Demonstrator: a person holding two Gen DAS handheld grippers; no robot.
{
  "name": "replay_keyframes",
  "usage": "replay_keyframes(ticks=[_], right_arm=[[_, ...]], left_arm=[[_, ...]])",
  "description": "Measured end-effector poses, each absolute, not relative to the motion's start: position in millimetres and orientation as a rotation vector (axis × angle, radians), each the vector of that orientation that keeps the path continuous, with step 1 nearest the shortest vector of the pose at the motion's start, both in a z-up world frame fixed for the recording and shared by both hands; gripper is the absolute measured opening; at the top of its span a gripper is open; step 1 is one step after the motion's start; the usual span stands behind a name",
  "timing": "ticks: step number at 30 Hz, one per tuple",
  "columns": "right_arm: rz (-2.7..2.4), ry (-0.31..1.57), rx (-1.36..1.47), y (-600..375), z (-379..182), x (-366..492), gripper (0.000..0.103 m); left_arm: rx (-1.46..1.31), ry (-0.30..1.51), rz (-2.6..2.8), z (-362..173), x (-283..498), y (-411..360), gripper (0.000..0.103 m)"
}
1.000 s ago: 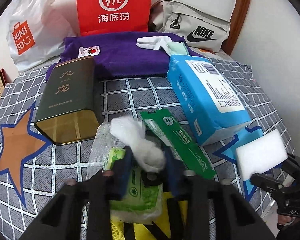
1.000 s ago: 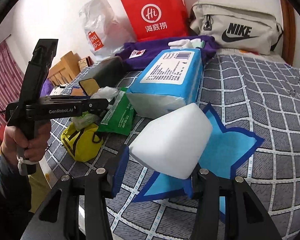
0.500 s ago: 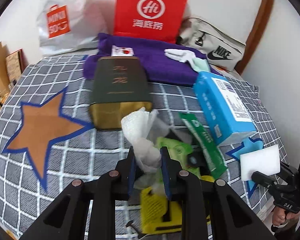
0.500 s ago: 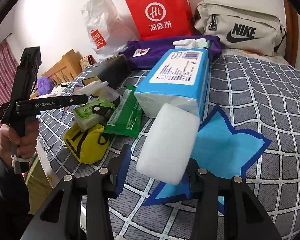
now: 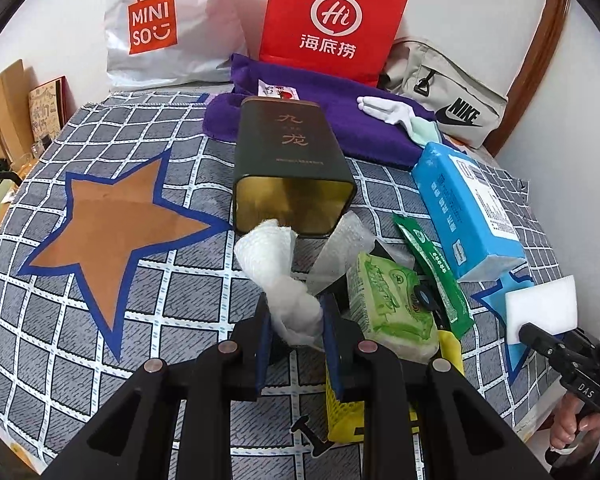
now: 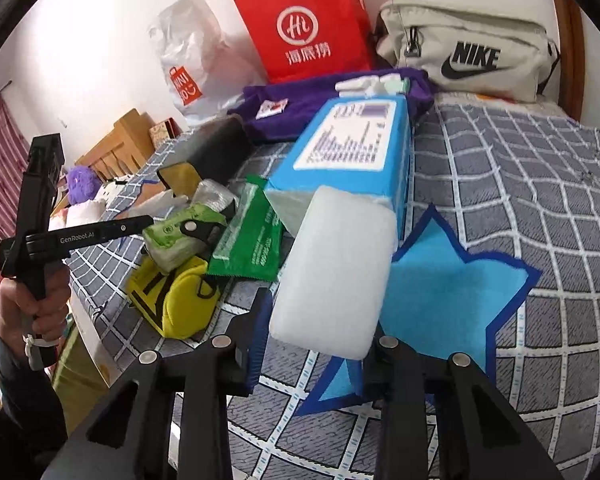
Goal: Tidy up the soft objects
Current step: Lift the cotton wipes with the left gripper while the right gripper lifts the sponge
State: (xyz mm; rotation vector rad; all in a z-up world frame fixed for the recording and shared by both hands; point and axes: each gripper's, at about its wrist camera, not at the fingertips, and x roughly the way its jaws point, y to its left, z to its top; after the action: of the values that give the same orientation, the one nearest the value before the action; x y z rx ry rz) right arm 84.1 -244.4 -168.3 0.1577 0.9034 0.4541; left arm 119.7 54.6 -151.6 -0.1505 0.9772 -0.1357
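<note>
My left gripper is shut on a crumpled white cloth wad, held up just in front of the open mouth of a dark green tin lying on its side. My right gripper grips a white sponge block above the blue star patch; its jaws are closing on the block. In the left wrist view the sponge shows at the far right. A green wipes pack, a blue tissue pack and a yellow pouch lie between the two grippers.
A purple towel with a white glove lies at the back. Behind it stand a red paper bag, a white Miniso bag and a beige Nike bag. An orange star patch marks the checked cover on the left.
The left gripper carried the cloth wad leftward, off the pile and in front of the tin's mouth. The sponge turned upright in the right gripper, whose jaws narrowed on it.
</note>
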Motion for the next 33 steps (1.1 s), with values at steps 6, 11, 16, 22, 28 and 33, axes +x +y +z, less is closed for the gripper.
replay_keyframes(ticks=[6,11,16,22,28,33], right_arm=[[0.430,0.920,0.149,-246,-164,83,0.034],[0.420,0.900,0.147,-249,-146,87,0.034],[0.429,0.852,0.116,-245,-119,96,0.034],[0.440,0.796,0.095,-242,-91,111,0.034],[0.415,0.786,0.086,-243,-72,131,0.034],[0.407,0.767,0.093,-243,-60,145,0.034]], left_arm=[[-0.172,0.968,-0.131,-145,116,60,0.022],[-0.177,0.934,-0.126,-126,114,65,0.022],[-0.184,0.901,-0.122,-103,120,68,0.022],[-0.178,0.863,-0.124,-78,131,66,0.022],[-0.166,0.844,-0.124,-62,142,62,0.022],[-0.163,0.835,-0.117,-53,152,63,0.022]])
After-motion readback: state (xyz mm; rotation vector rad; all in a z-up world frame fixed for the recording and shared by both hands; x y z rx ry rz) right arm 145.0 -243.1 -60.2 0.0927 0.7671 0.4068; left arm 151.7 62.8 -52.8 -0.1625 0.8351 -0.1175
